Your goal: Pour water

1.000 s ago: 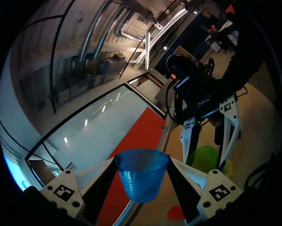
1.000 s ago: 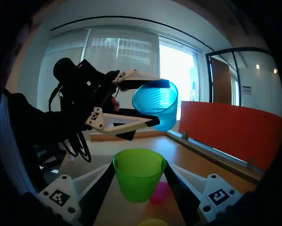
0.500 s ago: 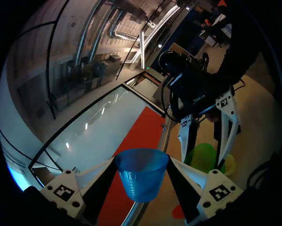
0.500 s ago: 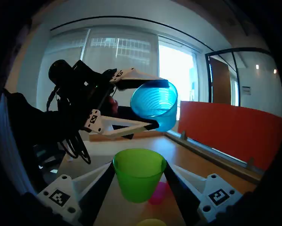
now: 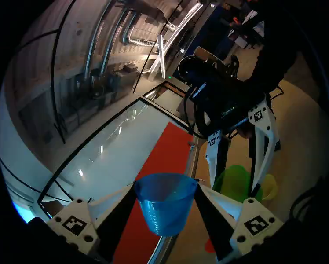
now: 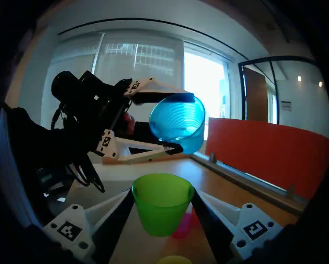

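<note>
In the left gripper view my left gripper (image 5: pixel 165 207) is shut on a translucent blue cup (image 5: pixel 165 209). The right gripper view shows that same blue cup (image 6: pixel 177 125) tipped on its side, mouth toward the camera, held up in the air by the left gripper (image 6: pixel 166 121). Below it my right gripper (image 6: pixel 163 207) is shut on an upright green cup (image 6: pixel 163 202) over the wooden table (image 6: pixel 217 180). The green cup (image 5: pixel 235 182) appears again in the left gripper view, between the white fingers of the right gripper (image 5: pixel 237 178). I see no water stream.
An orange partition (image 6: pixel 270 149) runs along the table's right edge. A pink cup (image 6: pixel 185 224) and a yellow one (image 6: pixel 175 259) stand on the table behind and under the green cup. A person's dark sleeve (image 6: pixel 37 145) holds the left gripper. Large windows lie behind.
The blue cup has tipped further and shifted slightly left and up in the right gripper view. The green cup has stayed where it was.
</note>
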Available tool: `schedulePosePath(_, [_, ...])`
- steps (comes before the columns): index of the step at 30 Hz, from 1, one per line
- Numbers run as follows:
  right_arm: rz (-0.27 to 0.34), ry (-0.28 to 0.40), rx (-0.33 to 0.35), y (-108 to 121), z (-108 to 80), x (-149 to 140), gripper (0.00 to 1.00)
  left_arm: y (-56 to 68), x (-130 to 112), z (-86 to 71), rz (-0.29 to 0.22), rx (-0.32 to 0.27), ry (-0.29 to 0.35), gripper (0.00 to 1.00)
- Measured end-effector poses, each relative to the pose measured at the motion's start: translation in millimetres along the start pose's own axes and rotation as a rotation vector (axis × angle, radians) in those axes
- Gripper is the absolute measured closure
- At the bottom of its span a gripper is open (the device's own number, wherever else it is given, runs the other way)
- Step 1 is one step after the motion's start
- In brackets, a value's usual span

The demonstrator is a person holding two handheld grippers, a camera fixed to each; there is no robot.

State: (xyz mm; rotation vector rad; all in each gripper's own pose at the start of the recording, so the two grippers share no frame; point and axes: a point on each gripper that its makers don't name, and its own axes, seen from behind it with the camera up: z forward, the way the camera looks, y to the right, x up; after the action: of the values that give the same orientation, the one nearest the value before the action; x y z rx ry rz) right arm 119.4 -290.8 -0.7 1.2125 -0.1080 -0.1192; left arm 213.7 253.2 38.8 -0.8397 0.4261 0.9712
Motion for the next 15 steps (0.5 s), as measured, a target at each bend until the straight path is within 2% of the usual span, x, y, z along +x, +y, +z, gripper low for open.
schedulePosePath(15, [-0.005,-0.003,0.001,-0.8,-0.8,-1.0,0.08,2.4,-0.2,3.0,0.054,-0.002,-0.012,0.12])
